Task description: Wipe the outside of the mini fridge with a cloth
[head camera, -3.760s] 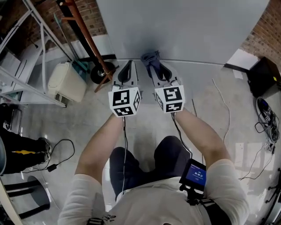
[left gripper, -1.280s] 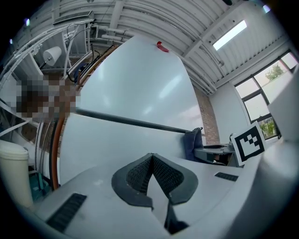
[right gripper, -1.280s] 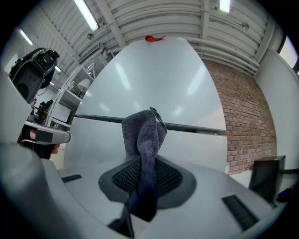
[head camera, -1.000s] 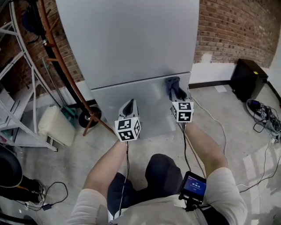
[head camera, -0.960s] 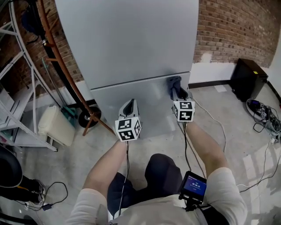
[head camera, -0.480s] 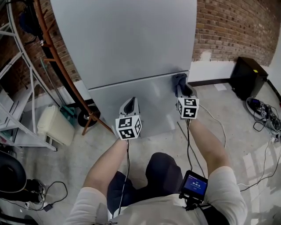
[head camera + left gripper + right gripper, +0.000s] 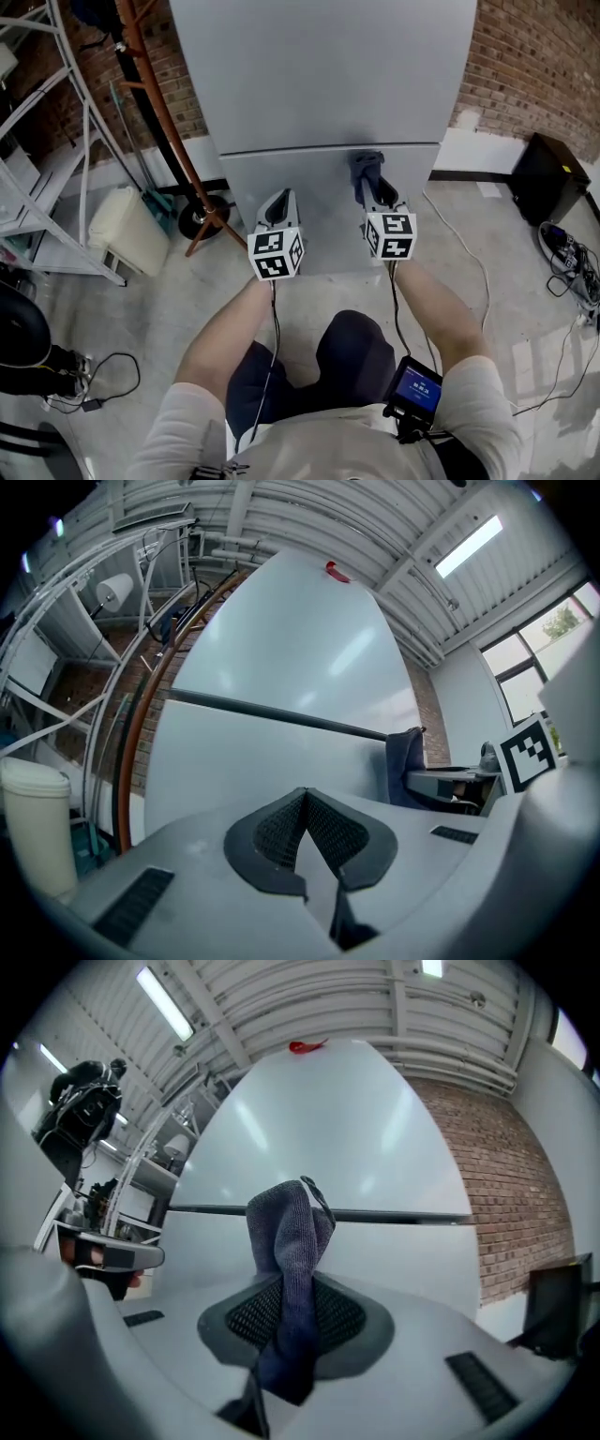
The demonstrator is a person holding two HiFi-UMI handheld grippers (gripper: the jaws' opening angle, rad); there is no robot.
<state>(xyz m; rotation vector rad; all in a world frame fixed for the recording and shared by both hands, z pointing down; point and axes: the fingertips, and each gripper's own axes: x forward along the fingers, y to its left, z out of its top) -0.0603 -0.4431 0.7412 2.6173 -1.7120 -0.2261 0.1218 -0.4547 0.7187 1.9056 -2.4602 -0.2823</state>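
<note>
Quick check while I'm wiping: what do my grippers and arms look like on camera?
Both the left gripper and right gripper are light grey tapered shells, each bearing a white cube with black square markers. Their fingers have dark mesh pads. A thin black cable trails back from each. The person wears a white short-sleeved shirt.

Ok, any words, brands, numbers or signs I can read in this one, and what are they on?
No text can be read anywhere.
Small screen at the person's waist: light digits on blue, too small to read.
Marker cubes on the left tool and right tool: black-and-white squares only, no letters.
Fridge: no brand or label shows on its grey front.
</note>
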